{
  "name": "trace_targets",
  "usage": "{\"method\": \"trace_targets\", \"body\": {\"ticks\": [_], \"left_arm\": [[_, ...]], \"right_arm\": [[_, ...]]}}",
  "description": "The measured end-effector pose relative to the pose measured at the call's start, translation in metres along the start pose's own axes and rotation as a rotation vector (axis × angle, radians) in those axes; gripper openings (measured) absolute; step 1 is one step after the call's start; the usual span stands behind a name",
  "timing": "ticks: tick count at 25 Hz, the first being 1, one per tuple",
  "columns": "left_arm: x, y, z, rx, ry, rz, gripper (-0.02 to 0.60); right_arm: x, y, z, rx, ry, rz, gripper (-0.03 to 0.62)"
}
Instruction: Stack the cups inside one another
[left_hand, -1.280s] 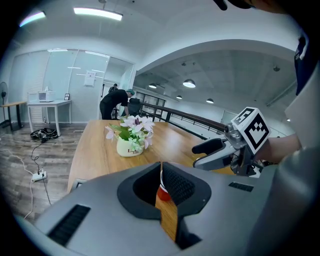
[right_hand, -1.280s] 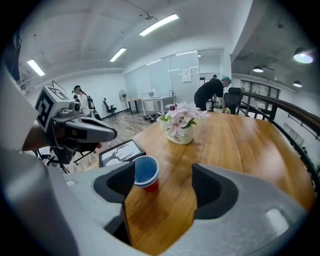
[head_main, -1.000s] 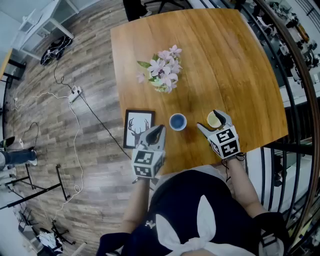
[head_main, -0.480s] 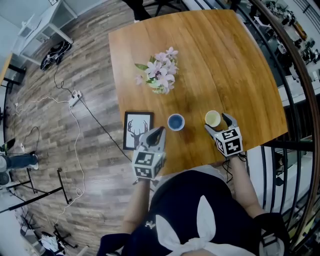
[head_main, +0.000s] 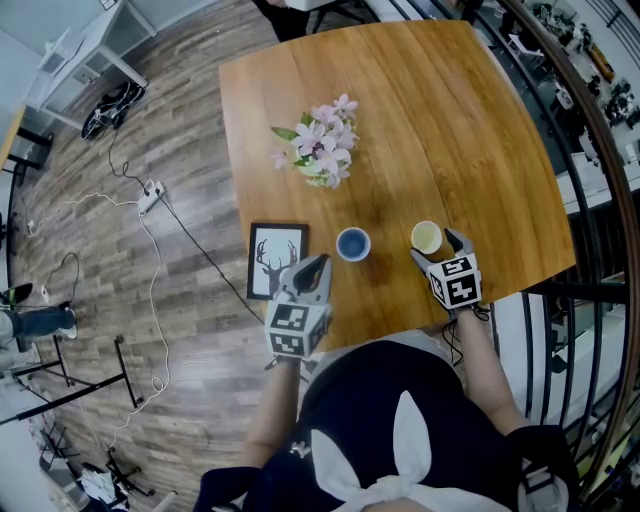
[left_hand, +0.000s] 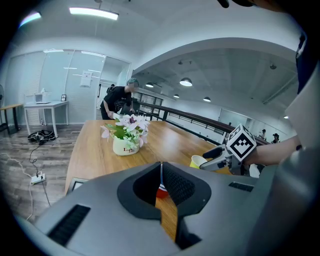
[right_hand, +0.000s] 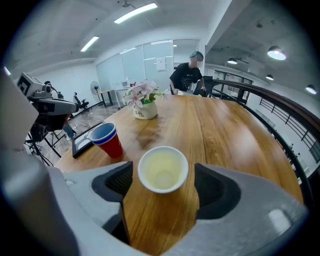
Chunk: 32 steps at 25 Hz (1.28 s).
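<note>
A yellow paper cup (head_main: 426, 237) (right_hand: 163, 169) stands upright near the table's front right edge. My right gripper (head_main: 438, 247) (right_hand: 162, 186) is open. Its jaws have just been opening, and the cup sits between them with a gap on each side. A red cup with a blue inside (head_main: 353, 243) (right_hand: 108, 140) stands a little to the left, apart from both grippers. My left gripper (head_main: 319, 263) (left_hand: 161, 167) is shut and empty at the front edge, pointing toward the red cup (left_hand: 161, 191).
A white pot of pink flowers (head_main: 322, 150) stands mid-table. A framed deer picture (head_main: 276, 258) lies at the table's left front corner. A black railing (head_main: 590, 190) runs along the right. A person (right_hand: 187, 75) stands beyond the far end.
My right gripper has come down and drawn slightly toward the front edge, its jaws now straddling the yellow cup. The left gripper and both cups have stayed put.
</note>
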<state>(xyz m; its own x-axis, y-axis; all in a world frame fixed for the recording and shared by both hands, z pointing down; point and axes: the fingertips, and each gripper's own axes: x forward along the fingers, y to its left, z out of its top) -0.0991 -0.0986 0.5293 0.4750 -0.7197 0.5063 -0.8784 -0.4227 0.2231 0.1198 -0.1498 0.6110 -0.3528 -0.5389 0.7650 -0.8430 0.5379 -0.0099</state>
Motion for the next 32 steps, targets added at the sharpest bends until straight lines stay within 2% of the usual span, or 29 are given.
{"method": "trace_targets", "body": {"ticks": [10,12,22,32], "left_arm": [[0.002,0.002,-0.003,-0.005,0.007,-0.002,0.028],[0.002,0.003,-0.003,-0.007,0.008,-0.002,0.028],[0.006,0.004,-0.003,-0.009,0.009,-0.01,0.028],[0.002,0.003,-0.001,-0.007,0.003,-0.011,0.028]], "right_arm": [[0.01,0.0,-0.005,0.012,0.018,-0.004,0.38],[0.009,0.0,-0.005,0.005,0.018,-0.005,0.324],[0.009,0.001,-0.001,-0.019,0.016,0.0,0.322],[-0.01,-0.001,0.031,-0.036,-0.057,-0.015,0.322]]}}
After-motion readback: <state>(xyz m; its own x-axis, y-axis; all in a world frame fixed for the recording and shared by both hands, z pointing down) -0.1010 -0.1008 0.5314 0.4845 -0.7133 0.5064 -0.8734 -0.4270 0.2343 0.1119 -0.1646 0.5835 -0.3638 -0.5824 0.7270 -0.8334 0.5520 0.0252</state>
